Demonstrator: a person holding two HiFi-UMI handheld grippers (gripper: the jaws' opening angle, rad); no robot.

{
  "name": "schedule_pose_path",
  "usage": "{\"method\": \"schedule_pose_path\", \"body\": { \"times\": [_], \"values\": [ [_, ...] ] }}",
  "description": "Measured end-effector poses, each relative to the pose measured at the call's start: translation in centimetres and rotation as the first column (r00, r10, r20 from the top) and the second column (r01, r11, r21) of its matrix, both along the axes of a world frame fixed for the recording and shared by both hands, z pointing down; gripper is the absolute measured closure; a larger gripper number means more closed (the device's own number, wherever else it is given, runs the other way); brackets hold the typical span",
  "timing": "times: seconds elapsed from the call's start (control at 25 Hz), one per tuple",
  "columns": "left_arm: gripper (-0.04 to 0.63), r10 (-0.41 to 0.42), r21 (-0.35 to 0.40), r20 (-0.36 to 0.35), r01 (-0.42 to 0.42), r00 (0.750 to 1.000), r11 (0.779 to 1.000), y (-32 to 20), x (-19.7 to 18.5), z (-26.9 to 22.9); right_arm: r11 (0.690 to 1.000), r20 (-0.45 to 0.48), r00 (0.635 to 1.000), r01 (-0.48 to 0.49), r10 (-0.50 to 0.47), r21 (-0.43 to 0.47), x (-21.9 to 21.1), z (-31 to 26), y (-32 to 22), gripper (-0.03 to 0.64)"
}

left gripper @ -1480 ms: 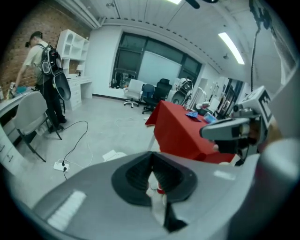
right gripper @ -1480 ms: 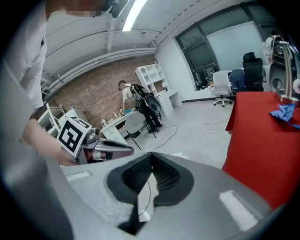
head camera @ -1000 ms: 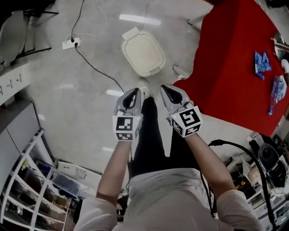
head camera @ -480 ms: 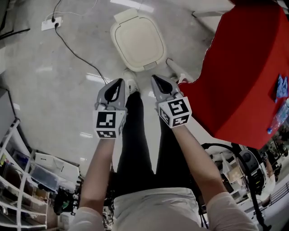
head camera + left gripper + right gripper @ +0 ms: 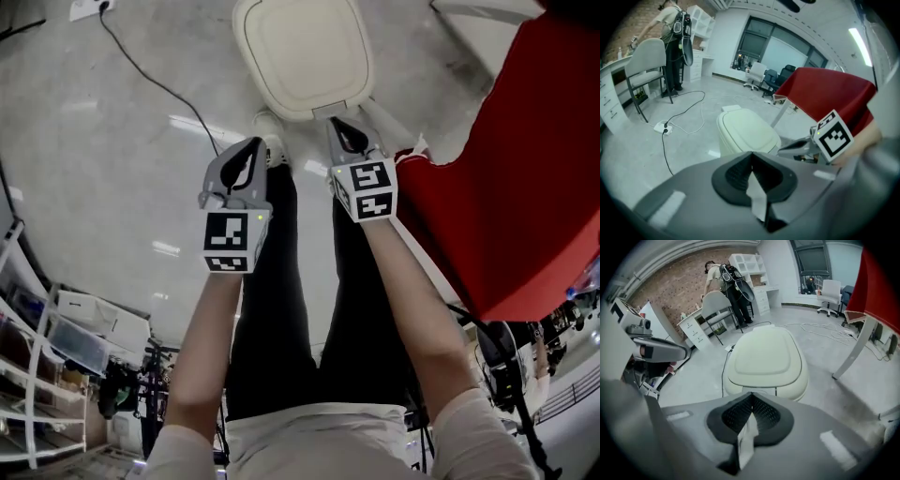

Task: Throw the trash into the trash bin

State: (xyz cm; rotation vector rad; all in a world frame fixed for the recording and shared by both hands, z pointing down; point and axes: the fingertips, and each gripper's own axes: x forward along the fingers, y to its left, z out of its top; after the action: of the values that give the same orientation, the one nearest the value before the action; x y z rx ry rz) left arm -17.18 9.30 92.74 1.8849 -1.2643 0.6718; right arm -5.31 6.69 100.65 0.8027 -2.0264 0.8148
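Closed lid on the bin (image 5: 302,52) bars the way in; the air over the lid is open.

Left of bin: wide floor (image 5: 122,187), crossed by a cable (image 5: 155,80) that runs to a power strip (image 5: 89,7). Both lie flat and block no pass.

Right of bin: the red-draped surface (image 5: 525,178) overhangs close by. Its white leg (image 5: 853,350) stands near the bin's right side, so the gap there is narrow.

Near edge of bin: left claw (image 5: 255,148) and right claw (image 5: 339,127), both closed, sit just beside it. The left has free room on its outer side; the right is hemmed in by the red drape.

Far side of bin: chair (image 5: 644,56) and person (image 5: 670,26), well apart.
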Motion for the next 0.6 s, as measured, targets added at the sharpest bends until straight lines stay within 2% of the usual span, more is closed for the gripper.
{"method": "schedule_pose_path", "body": {
  "times": [0.12, 0.32, 0.48, 0.6],
  "values": [
    [0.592, -0.022, -0.014, 0.003, 0.022, 1.000, 1.000, 0.2, -0.5, 0.2, 1.000, -0.021, 1.000, -0.001, 0.001, -0.004, -0.1, 0.5, -0.1, 0.615],
    [0.592, -0.059, -0.021, 0.014, 0.059, 0.998, 0.998, 0.3, -1.6, -0.6, 1.000, -0.111, 0.994, 0.024, -0.023, 0.003, -0.8, -0.3, -0.9, 0.615],
    [0.592, -0.071, -0.027, 0.027, 0.072, 0.997, 0.997, 1.2, -1.6, -0.6, 0.999, -0.103, 0.995, -0.010, 0.005, -0.042, -0.5, 0.2, -0.5, 0.615],
    [0.592, -0.066, -0.014, 0.037, 0.066, 0.997, 0.998, 1.4, -1.0, -0.7, 0.998, -0.086, 0.996, 0.001, -0.006, -0.056, -0.2, 0.7, -0.2, 0.615]
  ]
}}
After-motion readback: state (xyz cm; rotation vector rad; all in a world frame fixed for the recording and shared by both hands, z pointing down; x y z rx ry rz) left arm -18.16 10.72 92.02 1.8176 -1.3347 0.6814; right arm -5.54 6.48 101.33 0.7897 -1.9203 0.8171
